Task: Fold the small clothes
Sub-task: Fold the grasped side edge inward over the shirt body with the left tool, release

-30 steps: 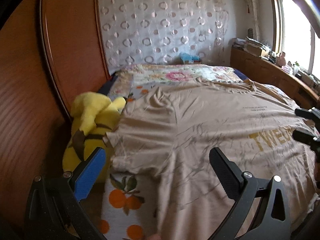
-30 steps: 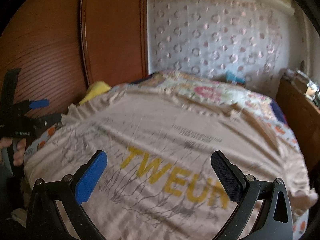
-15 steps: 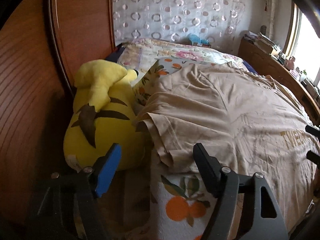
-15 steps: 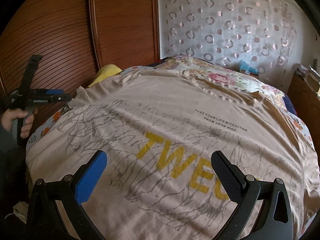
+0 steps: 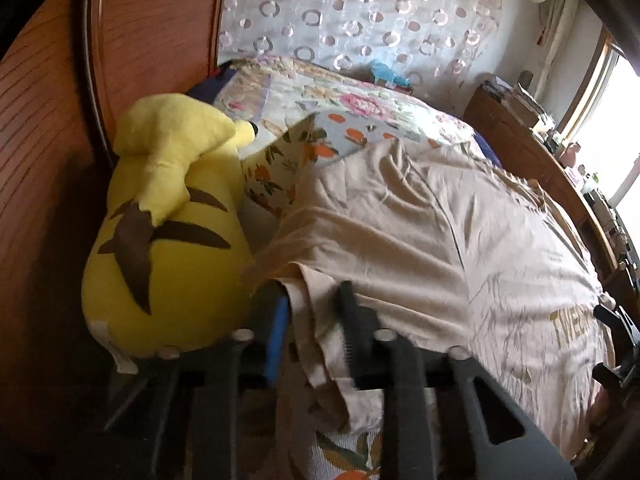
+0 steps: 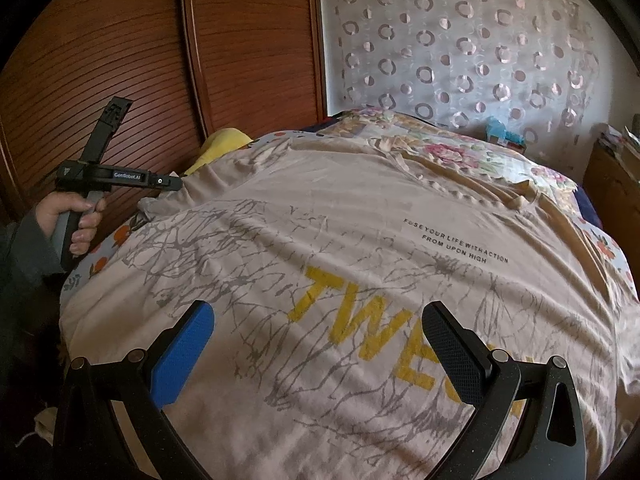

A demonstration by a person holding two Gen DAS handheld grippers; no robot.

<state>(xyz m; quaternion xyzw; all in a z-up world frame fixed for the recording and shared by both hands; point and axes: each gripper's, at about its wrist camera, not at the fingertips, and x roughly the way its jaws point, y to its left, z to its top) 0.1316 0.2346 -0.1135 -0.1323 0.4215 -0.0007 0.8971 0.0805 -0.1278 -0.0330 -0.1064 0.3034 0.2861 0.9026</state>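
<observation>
L tongs [image 5: 312, 320] closing, apparently pinching T-shirt [image 5: 420, 240] sleeve; R tongs [image 6: 320, 356] released.

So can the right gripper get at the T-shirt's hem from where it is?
Probably yes: the right gripper hangs open over the beige T-shirt, with nothing between them, though the hem itself is out of view.

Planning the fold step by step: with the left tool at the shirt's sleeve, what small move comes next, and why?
Probably finish closing the left tool on the sleeve: its jaws are closing with sleeve cloth between them, and the shirt lies flat.
</observation>
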